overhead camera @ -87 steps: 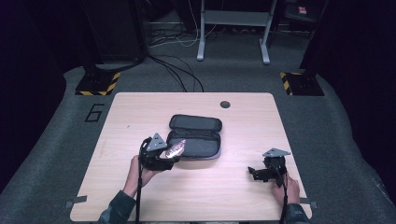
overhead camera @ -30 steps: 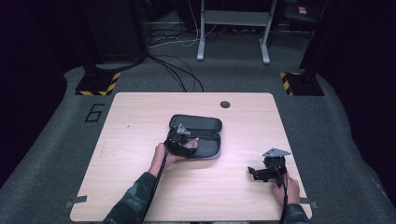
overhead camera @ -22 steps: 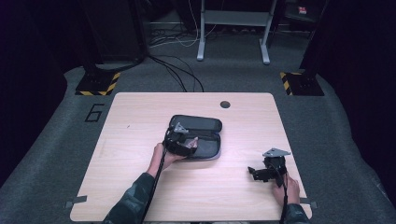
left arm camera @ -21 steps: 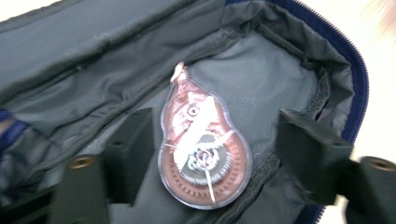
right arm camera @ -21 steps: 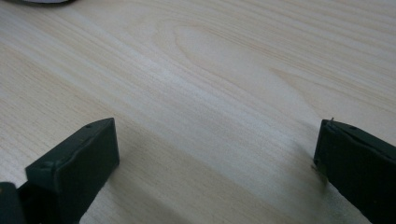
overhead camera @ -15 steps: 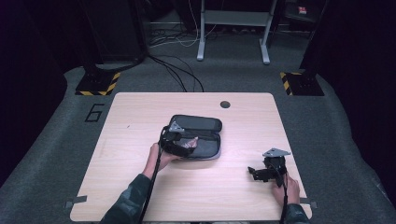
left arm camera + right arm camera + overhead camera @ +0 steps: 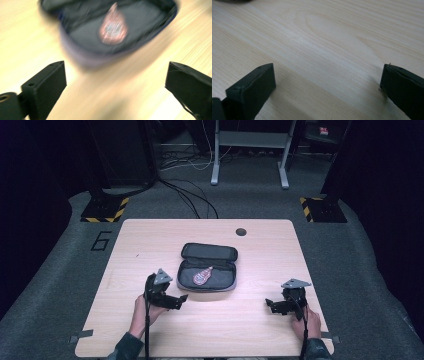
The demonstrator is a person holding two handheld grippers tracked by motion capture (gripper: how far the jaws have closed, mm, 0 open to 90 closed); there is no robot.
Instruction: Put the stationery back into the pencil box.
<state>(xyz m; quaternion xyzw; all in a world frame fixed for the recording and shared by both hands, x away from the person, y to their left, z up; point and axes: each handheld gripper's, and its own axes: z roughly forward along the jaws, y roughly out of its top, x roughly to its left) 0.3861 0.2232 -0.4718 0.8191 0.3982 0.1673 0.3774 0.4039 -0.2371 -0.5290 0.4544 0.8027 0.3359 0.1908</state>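
In the high view, an open black case (image 7: 208,270) lay at the middle of the wooden worktop (image 7: 150,240), its long axis running across the worktop and its raised lid on the far side. Inside the case's near half lay a small pinkish-red packet (image 7: 202,276), its long axis slanted, the narrow end pointing toward the lid and to the right. The left gripper (image 7: 181,299) sat just near and left of the case, apart from it, with nothing between its fingers. The right gripper (image 7: 269,304) sat well to the right of the case and nearer the person, its fingers pointing left toward the case.

In the left gripper view, blurred, the left gripper's fingers (image 7: 45,85) stood wide apart over bare wood, having just been opening, with nothing between them. The case (image 7: 82,37) lay beyond them with the packet (image 7: 113,27) in it, narrow tip pointing away.

In the right gripper view, the right gripper's fingers (image 7: 252,87) stood wide apart and empty over bare worktop (image 7: 324,45).
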